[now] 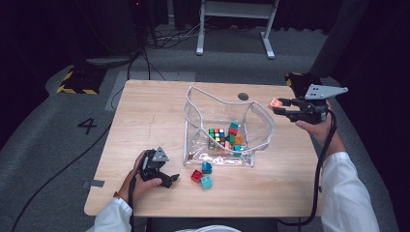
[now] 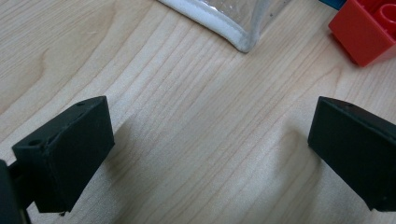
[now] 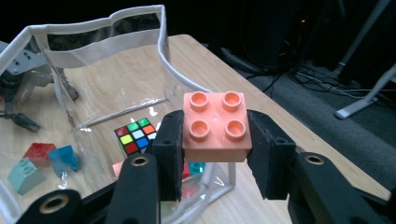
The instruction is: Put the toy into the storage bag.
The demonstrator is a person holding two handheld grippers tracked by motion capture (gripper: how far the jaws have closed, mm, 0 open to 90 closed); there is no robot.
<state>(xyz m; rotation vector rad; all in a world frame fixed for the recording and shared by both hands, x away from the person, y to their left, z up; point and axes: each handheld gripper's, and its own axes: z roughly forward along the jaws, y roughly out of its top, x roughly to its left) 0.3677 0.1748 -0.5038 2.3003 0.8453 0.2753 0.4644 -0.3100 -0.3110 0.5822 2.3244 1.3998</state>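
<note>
At the left of the high view, the left gripper rests low on the wooden table near its front edge, jaws spread wide with only bare wood between them. Just to its right lie three loose blocks: a red block, a blue block and a teal block, close in front of the clear pouch. The pouch stands open in the middle of the table, holding a colour-tiled puzzle cube and more small bricks. Further right, the right gripper is held up in the air beside the pouch's right rim, its jaws pinching a pink block by two opposite sides, studs facing up.
</note>
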